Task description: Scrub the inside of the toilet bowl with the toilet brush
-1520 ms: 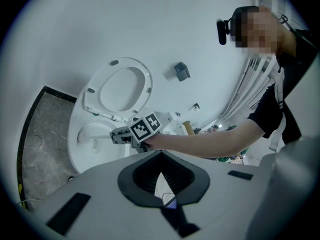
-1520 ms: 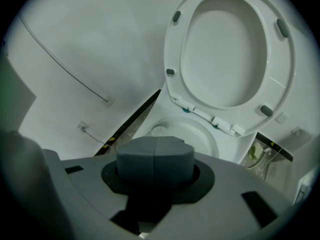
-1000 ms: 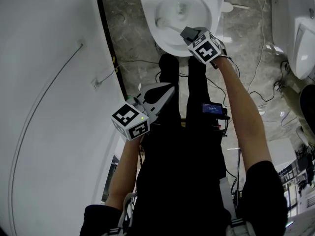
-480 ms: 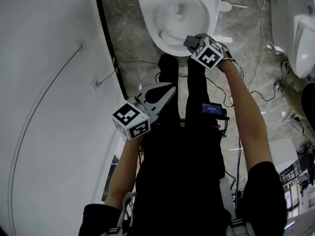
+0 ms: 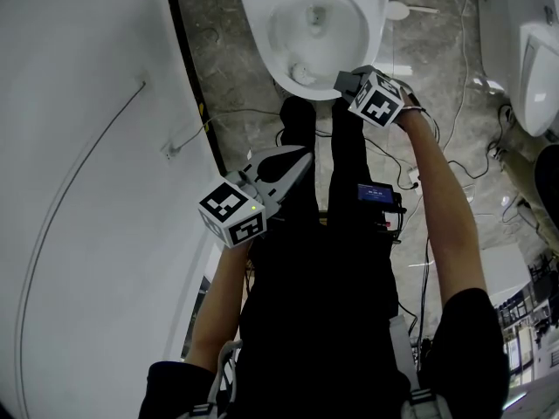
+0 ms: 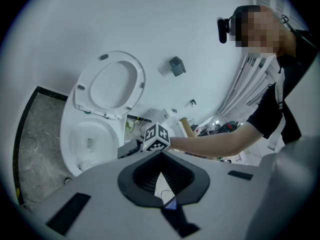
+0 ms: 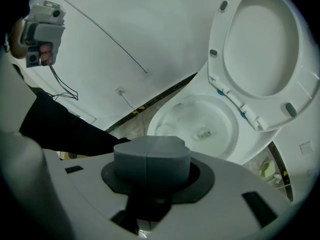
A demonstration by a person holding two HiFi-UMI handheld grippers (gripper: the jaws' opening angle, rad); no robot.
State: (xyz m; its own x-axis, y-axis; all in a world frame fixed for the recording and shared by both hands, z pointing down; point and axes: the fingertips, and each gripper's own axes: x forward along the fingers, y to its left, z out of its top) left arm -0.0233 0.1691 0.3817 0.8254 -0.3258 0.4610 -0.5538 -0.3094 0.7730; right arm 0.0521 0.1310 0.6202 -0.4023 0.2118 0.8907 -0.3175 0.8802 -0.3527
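Observation:
The white toilet bowl (image 5: 262,24) stands at the top of the head view with its seat (image 7: 260,44) raised. The toilet brush's white head (image 5: 301,71) lies inside the bowl against the near front wall, and it also shows in the right gripper view as a toilet brush head (image 7: 160,129). My right gripper (image 5: 348,83) hangs over the bowl's near rim, shut on the brush handle. My left gripper (image 5: 281,166) is held back over my legs, away from the bowl, open with nothing between its jaws.
A white wall (image 5: 87,190) with a dark skirting runs along the left. Cables (image 5: 463,147) trail over the stone floor to the right of the bowl. Another white fixture (image 5: 534,59) stands at the far right. A small blue-screened device (image 5: 377,193) hangs by my legs.
My right gripper has drawn back toward me and to the right, dragging the brush head from the bowl's left inner wall down to its near front. The left gripper has stayed still.

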